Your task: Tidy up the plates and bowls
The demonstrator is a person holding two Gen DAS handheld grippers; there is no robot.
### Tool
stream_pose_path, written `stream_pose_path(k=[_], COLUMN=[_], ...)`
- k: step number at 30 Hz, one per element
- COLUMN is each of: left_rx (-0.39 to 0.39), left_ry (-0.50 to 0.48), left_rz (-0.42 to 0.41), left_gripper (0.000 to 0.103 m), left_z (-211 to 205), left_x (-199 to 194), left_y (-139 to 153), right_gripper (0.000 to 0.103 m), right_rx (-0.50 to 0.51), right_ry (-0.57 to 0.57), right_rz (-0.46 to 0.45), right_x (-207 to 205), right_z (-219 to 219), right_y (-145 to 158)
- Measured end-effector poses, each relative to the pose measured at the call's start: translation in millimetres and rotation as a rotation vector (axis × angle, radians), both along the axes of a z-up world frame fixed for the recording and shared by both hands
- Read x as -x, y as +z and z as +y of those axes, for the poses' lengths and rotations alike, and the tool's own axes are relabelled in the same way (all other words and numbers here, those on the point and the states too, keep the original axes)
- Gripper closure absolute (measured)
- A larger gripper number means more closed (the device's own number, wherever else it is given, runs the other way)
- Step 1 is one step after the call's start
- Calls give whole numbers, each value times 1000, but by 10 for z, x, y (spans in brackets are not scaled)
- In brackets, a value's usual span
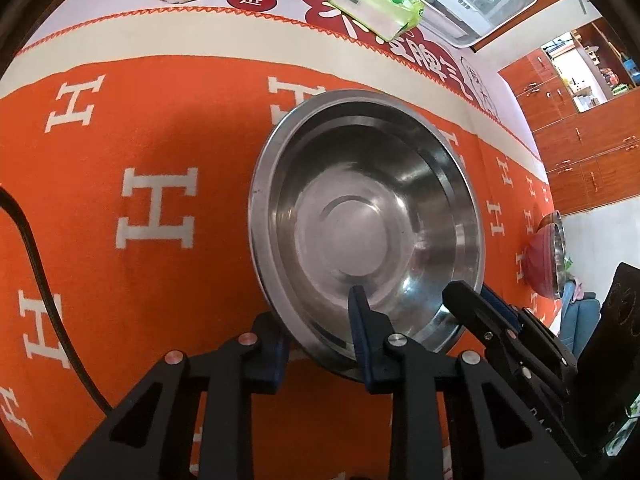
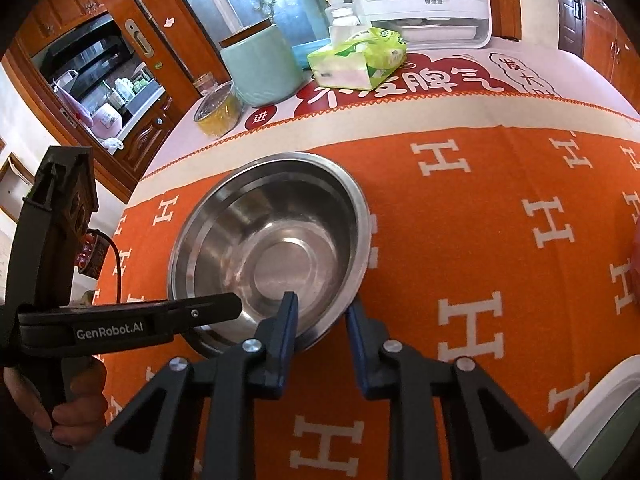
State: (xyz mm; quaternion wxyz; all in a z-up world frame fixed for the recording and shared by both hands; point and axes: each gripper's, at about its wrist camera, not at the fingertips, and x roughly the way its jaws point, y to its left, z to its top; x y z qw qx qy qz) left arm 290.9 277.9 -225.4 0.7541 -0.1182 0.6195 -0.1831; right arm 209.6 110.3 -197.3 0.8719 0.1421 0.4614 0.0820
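A wide steel bowl [image 1: 360,216] [image 2: 280,240] rests open side up on the orange cloth with white H letters [image 1: 160,140]. My left gripper [image 1: 314,312] straddles the near rim, one pad inside the bowl and one against its outer wall, shut on it. In the right wrist view one of its fingers [image 2: 216,308] reaches in from the left over the rim. My right gripper [image 2: 320,304] clamps the rim a short way along, one pad inside and one outside; the left wrist view shows it at the right [image 1: 476,292].
A red bowl with a steel one inside [image 1: 548,256] stands near the table's right edge. At the back are a green tissue pack [image 2: 360,60], a teal jar [image 2: 260,68], a yellow tub [image 2: 218,114] and a white cabinet [image 2: 420,0]. A black cable [image 1: 36,260] runs at the left.
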Motion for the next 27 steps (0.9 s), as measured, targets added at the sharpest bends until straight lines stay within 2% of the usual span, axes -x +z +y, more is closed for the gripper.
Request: stream_pose_path(k=[11,27], left_rx=[-12,-21], left_ry=[-27,-92], left_rz=[-24,-115], left_gripper=[78,78], left_z=[-33,-260], left_x=[114,535], left_y=[116,507], right_gripper=[84,85], right_rx=[-23,-28], right_ry=[-10,-46], right_rz=[-36,-103], right_x=[112,550], right_z=[-67,-253], right_y=[103,318])
